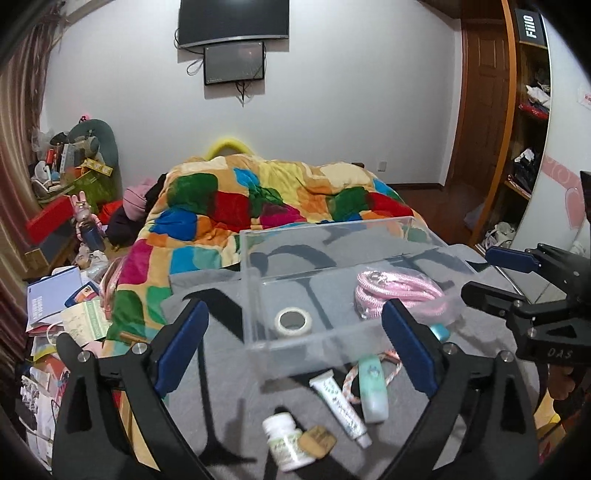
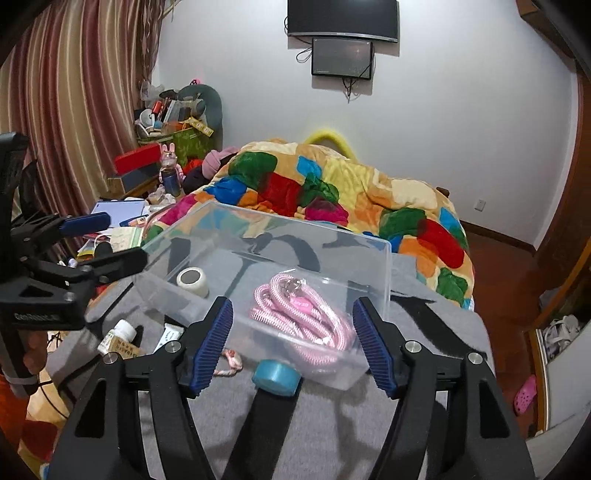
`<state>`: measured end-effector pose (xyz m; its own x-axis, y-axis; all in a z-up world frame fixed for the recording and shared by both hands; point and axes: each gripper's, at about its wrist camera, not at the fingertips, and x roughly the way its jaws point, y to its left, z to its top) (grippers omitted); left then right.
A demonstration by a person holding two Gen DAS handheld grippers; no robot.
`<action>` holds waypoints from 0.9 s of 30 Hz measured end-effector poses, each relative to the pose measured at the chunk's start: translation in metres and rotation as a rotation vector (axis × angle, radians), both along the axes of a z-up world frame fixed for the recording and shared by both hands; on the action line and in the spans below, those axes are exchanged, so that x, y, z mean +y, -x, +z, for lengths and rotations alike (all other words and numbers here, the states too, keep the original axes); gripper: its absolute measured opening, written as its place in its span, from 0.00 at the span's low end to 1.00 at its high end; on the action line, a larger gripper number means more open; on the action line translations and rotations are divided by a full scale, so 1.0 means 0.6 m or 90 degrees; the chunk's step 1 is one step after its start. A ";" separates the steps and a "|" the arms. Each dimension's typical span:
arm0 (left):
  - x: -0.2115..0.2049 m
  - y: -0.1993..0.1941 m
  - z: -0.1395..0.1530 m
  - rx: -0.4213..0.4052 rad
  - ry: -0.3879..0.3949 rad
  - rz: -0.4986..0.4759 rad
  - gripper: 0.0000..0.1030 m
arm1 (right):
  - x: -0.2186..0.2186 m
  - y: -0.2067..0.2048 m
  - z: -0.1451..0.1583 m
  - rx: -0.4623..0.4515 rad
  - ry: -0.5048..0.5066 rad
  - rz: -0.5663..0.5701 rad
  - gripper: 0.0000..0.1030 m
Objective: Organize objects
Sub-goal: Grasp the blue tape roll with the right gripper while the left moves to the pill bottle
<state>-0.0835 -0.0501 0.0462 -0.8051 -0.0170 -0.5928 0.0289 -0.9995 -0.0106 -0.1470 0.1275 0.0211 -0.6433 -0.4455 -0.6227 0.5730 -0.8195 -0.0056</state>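
Note:
A clear plastic box (image 1: 258, 295) (image 2: 384, 266) stands on a grey cloth. Inside it lie a white tape roll (image 1: 293, 321) (image 2: 192, 281) and a bagged pink cord (image 1: 397, 297) (image 2: 306, 317). In front of the box lie a white pill bottle (image 1: 284, 443) (image 2: 117, 336), a white tube (image 1: 340, 408), a pale green bottle (image 1: 373, 391), a tan tag (image 1: 317, 443), a pink-white rope (image 1: 351, 384) (image 2: 229, 365) and a blue tape roll (image 2: 276, 376) (image 1: 440, 331). My left gripper (image 1: 295, 350) is open and empty above these items. My right gripper (image 2: 291, 339) is open and empty near the box's front wall.
A bed with a multicoloured patchwork quilt (image 1: 258, 199) (image 2: 332, 184) lies behind the box. Piles of papers, boxes and toys (image 1: 66, 229) (image 2: 166, 147) crowd the left side. A wooden wardrobe (image 1: 517, 129) stands at the right. Screens hang on the far wall (image 1: 232, 22).

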 end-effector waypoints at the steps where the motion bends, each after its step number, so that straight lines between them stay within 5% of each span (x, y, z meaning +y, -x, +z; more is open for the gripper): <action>1: -0.002 -0.005 -0.002 -0.001 -0.002 -0.001 0.94 | 0.002 -0.004 -0.003 -0.001 0.002 -0.002 0.62; 11: -0.017 -0.065 -0.082 -0.056 -0.014 -0.009 0.93 | 0.020 -0.003 -0.076 -0.077 -0.002 -0.020 0.62; 27: -0.030 -0.101 -0.153 -0.127 -0.046 -0.034 0.53 | -0.018 0.034 -0.127 -0.152 -0.014 -0.032 0.55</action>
